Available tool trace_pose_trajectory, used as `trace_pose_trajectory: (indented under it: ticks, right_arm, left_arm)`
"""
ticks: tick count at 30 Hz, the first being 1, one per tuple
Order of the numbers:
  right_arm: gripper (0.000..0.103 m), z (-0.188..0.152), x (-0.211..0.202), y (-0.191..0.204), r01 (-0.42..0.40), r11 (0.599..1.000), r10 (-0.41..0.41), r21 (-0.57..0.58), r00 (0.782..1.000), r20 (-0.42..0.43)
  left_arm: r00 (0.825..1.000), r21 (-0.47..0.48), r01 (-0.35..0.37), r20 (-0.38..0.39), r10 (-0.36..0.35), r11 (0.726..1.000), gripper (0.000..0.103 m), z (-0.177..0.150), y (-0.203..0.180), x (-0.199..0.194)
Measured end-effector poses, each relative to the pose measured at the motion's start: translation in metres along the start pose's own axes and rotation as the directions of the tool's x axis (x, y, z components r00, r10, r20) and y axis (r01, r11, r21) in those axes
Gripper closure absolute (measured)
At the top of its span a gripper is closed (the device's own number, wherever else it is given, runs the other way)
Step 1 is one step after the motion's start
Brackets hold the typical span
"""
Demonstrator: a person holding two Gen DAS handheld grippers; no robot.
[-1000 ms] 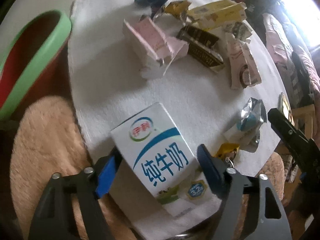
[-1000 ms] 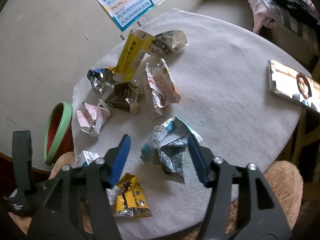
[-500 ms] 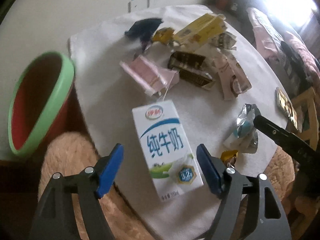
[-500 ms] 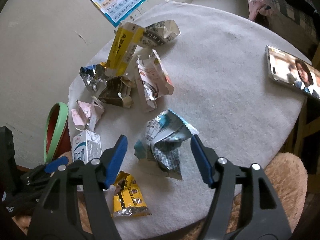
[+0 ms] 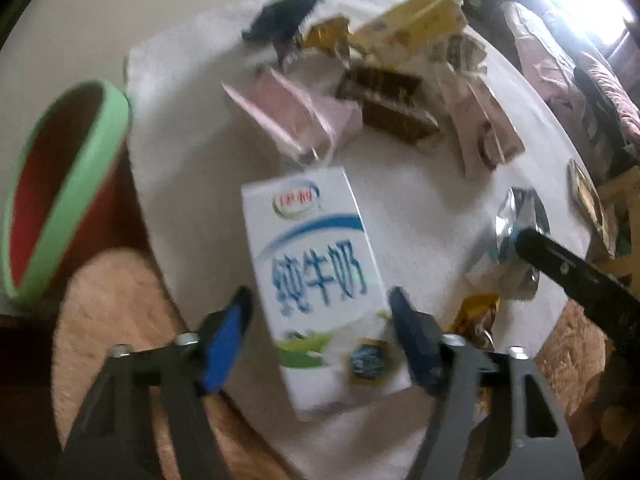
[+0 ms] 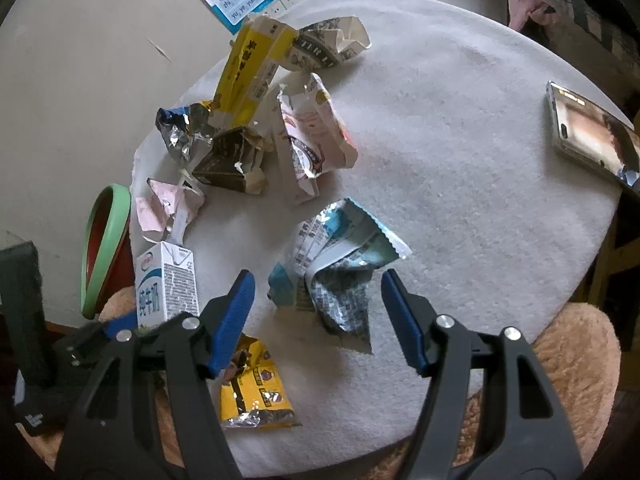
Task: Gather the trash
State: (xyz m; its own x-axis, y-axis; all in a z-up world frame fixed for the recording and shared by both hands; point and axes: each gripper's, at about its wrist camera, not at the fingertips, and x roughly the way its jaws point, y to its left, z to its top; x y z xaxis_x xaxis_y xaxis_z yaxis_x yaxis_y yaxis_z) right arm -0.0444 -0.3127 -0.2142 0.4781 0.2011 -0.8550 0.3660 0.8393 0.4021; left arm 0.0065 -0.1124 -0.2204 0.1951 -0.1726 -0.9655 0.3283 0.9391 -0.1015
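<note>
Left wrist view puts the milk carton (image 5: 316, 280) squarely between my left gripper (image 5: 320, 336), whose jaws are closing on it but, as far as I can tell, not yet pressing its sides; the picture is blurred, so I cannot be sure of contact. The carton stands at the near left edge of the round worktop (image 6: 460, 168), just beside the green-rimmed bin (image 5: 60, 184). I judge it light and probably empty, its card walls stiff at the corners and likely to buckle in the middle, with a smooth printed skin that may slip, so I would take it across the narrow sides low down. My right gripper (image 6: 316, 312) hangs with jaws open around the crumpled blue and white wrapper (image 6: 340, 264), not touching it; that foil looks feather-light, soft and springy, best pinched at its bunched middle. A yellow snack packet (image 6: 256, 388) lies near, and further crushed boxes and wrappers lie at the far left. A phone (image 6: 588, 132) lies far right, not trash.
</note>
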Motion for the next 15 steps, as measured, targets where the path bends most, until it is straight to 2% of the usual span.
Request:
trace_pose_trajectory:
  ticks: [2,3,4,6,7,8,12,15]
  right_arm:
    - [0.039,0.000,0.001,-0.002,-0.006,1.000,0.006,0.007,1.000,-0.006]
    - [0.043,0.000,0.003,-0.001,-0.011,1.000,0.011,0.007,1.000,-0.008]
    - [0.048,0.000,0.003,-0.001,-0.016,1.000,0.016,0.005,1.000,-0.008]
    - [0.068,0.000,0.004,0.000,-0.024,1.000,0.024,-0.001,1.000,-0.010]
    - [0.068,0.000,0.004,0.001,-0.027,1.000,0.027,-0.004,1.000,-0.012]
    - [0.073,-0.001,0.004,0.002,-0.030,0.999,0.030,-0.011,0.999,-0.014]
    - [0.077,-0.001,-0.009,0.013,-0.030,0.998,0.032,-0.059,0.999,0.036]
    - [0.077,0.000,-0.023,0.023,-0.031,0.996,0.038,-0.086,0.997,0.073]
  left_arm:
    - [1.000,-0.003,0.008,0.009,-0.008,1.000,0.047,-0.001,0.001,-0.002]
    - [1.000,-0.006,0.013,0.022,-0.013,1.000,0.048,0.001,0.003,-0.006]
    - [0.999,-0.009,0.022,0.039,-0.022,1.000,0.048,0.000,0.005,-0.013]
    - [0.995,-0.015,0.039,0.095,-0.037,0.999,0.049,0.002,0.009,-0.031]
    - [0.992,-0.016,0.041,0.117,-0.039,0.999,0.049,0.002,0.011,-0.037]
    - [0.988,-0.018,0.042,0.152,-0.038,0.999,0.049,0.004,0.013,-0.048]
    - [0.964,-0.039,0.022,0.264,-0.011,0.999,0.049,0.010,0.025,-0.080]
    - [0.936,-0.055,-0.009,0.351,0.028,0.998,0.049,0.012,0.036,-0.106]
